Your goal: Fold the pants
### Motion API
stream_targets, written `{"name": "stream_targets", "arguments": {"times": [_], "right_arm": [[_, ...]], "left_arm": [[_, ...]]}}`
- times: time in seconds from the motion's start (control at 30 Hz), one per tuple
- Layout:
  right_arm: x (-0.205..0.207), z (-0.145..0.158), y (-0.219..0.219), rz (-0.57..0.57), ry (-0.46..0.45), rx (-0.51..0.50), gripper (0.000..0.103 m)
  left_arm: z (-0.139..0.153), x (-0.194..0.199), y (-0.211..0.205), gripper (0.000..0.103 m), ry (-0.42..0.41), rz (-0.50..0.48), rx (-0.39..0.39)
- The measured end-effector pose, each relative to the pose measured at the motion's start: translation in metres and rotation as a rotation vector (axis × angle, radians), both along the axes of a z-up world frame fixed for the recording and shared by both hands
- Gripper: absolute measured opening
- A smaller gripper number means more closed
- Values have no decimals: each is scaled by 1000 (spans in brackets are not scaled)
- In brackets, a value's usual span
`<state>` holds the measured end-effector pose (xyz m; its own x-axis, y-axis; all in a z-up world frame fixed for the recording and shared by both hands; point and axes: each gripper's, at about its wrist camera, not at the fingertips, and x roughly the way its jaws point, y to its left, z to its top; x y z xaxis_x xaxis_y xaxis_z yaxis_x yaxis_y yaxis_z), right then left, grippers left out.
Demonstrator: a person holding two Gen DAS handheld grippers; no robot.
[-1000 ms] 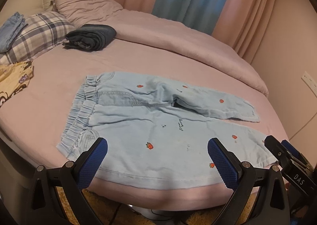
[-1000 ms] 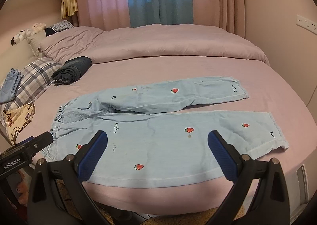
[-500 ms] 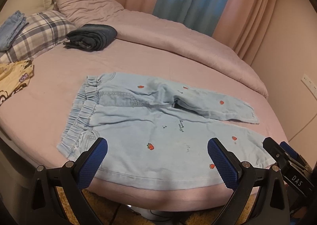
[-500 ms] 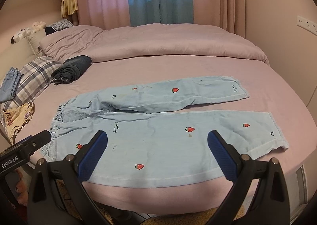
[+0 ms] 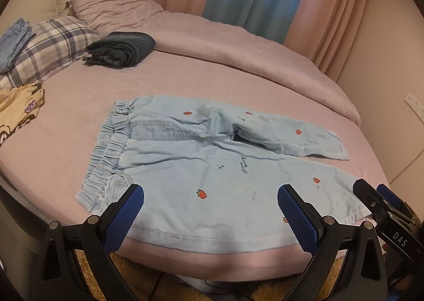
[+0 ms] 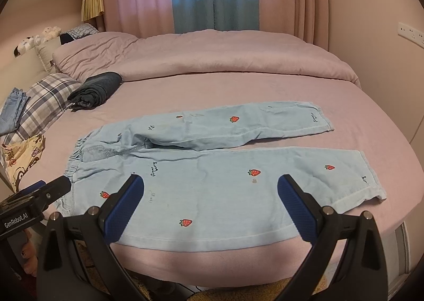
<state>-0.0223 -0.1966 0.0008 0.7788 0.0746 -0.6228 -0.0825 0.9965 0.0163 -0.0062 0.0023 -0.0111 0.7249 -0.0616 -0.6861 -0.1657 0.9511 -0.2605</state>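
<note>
The light-blue pants (image 6: 212, 189) are laid flat and unfolded on the pink bed (image 6: 238, 89), along its near edge. The waistband (image 5: 111, 147) is turned toward the pillow end and the two leg hems toward the opposite end. The near leg (image 6: 265, 182) lies straight beside the near edge; the far leg (image 6: 238, 126) is angled slightly away from it, with a gap opening toward the hems. No fold is seen yet, so the task is judged to be at its start, in the approach before the first grasp.

The left gripper (image 5: 210, 217) is held with its jaws wide apart above the near edge, at the waistband end, and nothing is gripped. The right gripper (image 6: 210, 207) is likewise spread wide and empty, above the near leg toward the hem end. Neither is seen to touch the cloth.

The next move is judged to call for one leg to be brought over the other, with waistband and hem pinched together so the seams line up.

Writing noted: "DAS" on the right gripper's body in the left view; "GenRobot.AI" on the left gripper's body in the right view. Small script beside the strawberry motifs (image 6: 254, 172) cannot be read.

Further off, a folded dark garment (image 5: 122, 48) lies near the plaid pillow (image 5: 53, 46), well apart from the pants.
</note>
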Motion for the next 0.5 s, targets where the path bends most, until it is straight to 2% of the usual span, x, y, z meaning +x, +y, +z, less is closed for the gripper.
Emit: {"name": "stream_targets", "arguments": {"times": [0.5], "right_arm": [[4,-7,1,1,17,-11,101]], "left_arm": [[-10,6,-5,101,38,-12,43]]}}
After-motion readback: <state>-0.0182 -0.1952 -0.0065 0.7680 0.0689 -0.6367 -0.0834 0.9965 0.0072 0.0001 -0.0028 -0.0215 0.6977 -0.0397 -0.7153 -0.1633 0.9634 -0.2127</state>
